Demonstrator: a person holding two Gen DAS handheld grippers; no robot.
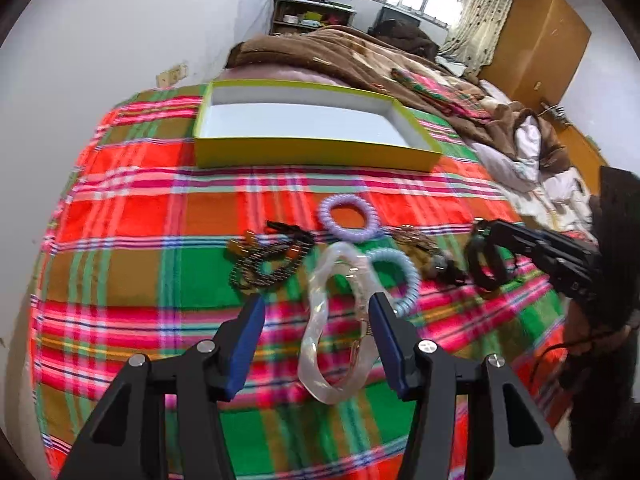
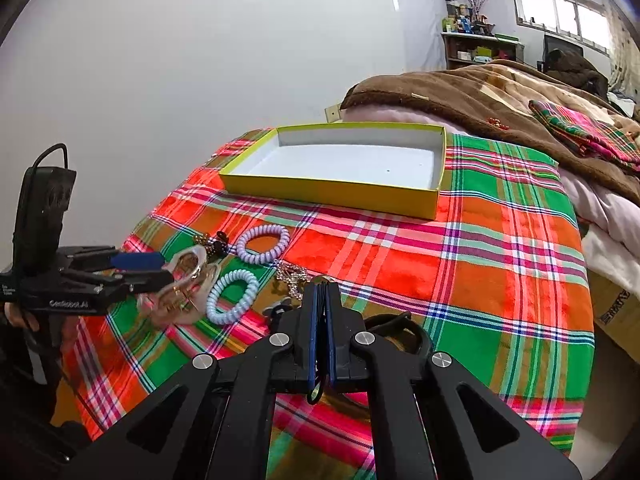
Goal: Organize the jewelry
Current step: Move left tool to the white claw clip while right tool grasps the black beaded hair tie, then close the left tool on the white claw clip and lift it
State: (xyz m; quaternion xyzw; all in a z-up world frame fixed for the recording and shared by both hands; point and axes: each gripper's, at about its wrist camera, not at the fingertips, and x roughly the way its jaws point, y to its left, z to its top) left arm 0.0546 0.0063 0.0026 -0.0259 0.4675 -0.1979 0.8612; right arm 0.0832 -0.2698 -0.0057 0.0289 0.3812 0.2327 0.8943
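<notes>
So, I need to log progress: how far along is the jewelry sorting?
Nothing is done: the yellow box is empty. In hand: the right claw is shut on a black band; the left claw straddles the clear bracelet. Left on the blanket: purple coil, blue coil, chains.

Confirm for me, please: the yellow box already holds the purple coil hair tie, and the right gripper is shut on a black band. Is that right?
Not quite. The yellow box is empty; the purple coil hair tie lies on the plaid blanket in front of it, as the right wrist view shows. The right gripper is indeed shut on a black band.
</notes>
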